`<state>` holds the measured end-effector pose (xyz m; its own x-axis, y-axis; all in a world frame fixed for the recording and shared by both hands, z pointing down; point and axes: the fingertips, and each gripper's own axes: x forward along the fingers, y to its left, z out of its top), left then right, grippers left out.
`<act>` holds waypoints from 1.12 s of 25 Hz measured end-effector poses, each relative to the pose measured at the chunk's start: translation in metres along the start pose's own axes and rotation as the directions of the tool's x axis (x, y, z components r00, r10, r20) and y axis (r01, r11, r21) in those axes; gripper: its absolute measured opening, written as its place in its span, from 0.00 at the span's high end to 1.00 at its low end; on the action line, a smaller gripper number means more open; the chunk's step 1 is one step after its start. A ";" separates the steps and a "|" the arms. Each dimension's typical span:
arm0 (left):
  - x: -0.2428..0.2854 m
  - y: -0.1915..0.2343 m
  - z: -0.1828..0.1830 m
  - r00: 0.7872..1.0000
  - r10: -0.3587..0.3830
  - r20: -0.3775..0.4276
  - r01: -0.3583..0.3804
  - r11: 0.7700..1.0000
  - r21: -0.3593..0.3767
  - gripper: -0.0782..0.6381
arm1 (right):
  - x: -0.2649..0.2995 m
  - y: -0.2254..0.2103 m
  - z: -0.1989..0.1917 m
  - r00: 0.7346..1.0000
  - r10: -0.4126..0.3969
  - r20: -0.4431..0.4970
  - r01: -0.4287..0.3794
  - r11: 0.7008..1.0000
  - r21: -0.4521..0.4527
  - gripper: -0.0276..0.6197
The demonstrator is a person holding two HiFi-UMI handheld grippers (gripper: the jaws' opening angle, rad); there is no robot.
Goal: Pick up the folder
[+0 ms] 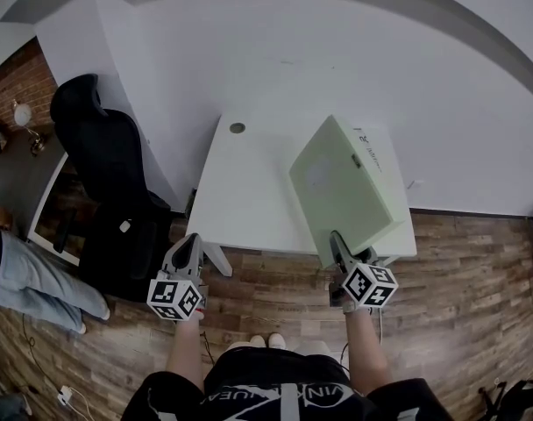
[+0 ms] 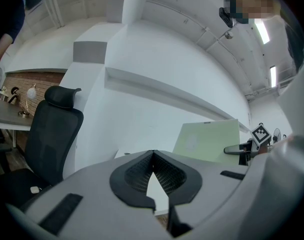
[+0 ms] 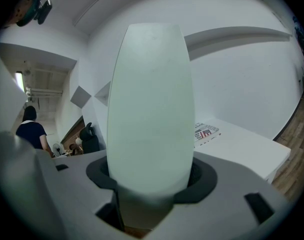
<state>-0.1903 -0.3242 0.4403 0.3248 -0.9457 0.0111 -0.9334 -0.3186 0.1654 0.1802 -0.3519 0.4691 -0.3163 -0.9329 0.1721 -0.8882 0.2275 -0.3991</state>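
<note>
Currently the right gripper (image 1: 341, 246) clamps the near edge of the pale green folder (image 1: 347, 187), tilted above the white table (image 1: 249, 191), right of centre. The left gripper (image 1: 188, 246), lower left, is closed and empty.

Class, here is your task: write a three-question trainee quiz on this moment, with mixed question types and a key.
1. True or false: the folder lies flat on the white table.
2. Short answer: which gripper holds the folder?
3. Choose one: the left gripper has its jaws A) together with nothing between them, B) clamped on a cup, C) wide apart.

Key:
1. False. It is held tilted up.
2. The right gripper, clamped on the folder's near corner.
3. A
</note>
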 end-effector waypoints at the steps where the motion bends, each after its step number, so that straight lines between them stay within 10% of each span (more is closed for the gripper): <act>1: 0.000 0.000 0.000 1.000 0.000 0.000 0.000 1.000 -0.001 0.87 | 0.000 -0.001 0.000 1.000 -0.002 0.001 0.002 1.000 0.000 0.51; 28: -0.004 0.009 -0.007 1.000 0.010 -0.006 -0.011 1.000 -0.007 0.87 | 0.012 0.008 -0.009 1.000 0.001 -0.007 -0.001 1.000 -0.003 0.51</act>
<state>-0.1987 -0.3230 0.4485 0.3159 -0.9486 0.0189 -0.9356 -0.3082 0.1723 0.1663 -0.3587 0.4757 -0.3194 -0.9307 0.1781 -0.8891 0.2293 -0.3961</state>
